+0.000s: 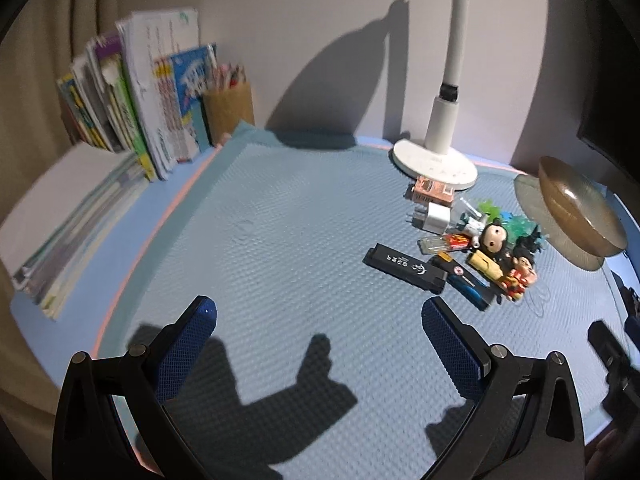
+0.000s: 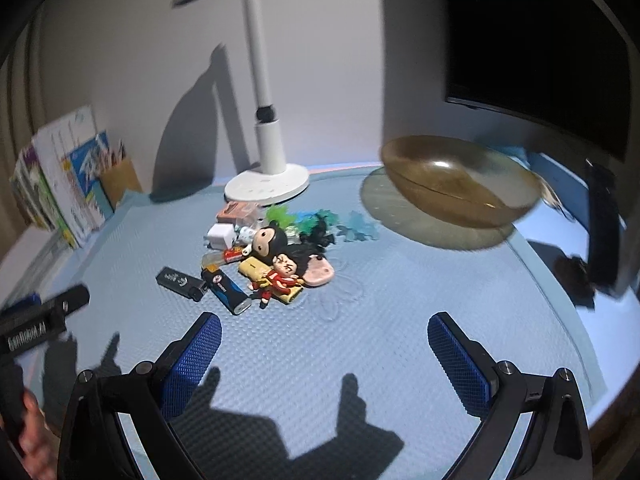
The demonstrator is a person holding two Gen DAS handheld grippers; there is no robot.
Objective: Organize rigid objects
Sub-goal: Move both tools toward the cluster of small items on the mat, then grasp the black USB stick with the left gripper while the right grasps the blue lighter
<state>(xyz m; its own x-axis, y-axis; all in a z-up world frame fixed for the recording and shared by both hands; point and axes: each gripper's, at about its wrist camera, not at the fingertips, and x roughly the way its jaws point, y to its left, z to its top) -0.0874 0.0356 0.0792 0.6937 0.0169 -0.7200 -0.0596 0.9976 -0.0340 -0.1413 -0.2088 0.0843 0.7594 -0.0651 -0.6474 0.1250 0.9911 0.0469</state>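
Note:
A heap of small items lies on the blue mat point(image 1: 280, 216): a black lighter point(image 1: 404, 267) point(image 2: 181, 283), a blue lighter point(image 1: 466, 280) point(image 2: 226, 292), a yellow bar point(image 2: 269, 280), a white charger plug point(image 1: 434, 218) point(image 2: 218, 236), two doll figures point(image 1: 516, 258) point(image 2: 280, 270) and green plastic bits point(image 2: 320, 222). An amber glass bowl point(image 1: 576, 204) point(image 2: 460, 180) sits right of the heap. My left gripper point(image 1: 320, 344) hovers open, near and left of the heap. My right gripper point(image 2: 325, 354) is open too, near of the heap, holding nothing.
A white desk lamp point(image 1: 436, 160) point(image 2: 268, 176) stands behind the heap. Books point(image 1: 152, 100) and a pencil holder point(image 1: 230, 108) line the back left, with stacked books point(image 1: 72, 216) beside them. A dark monitor point(image 2: 536, 48) is at the right. A hand point(image 2: 34, 428) holds the other gripper's handle.

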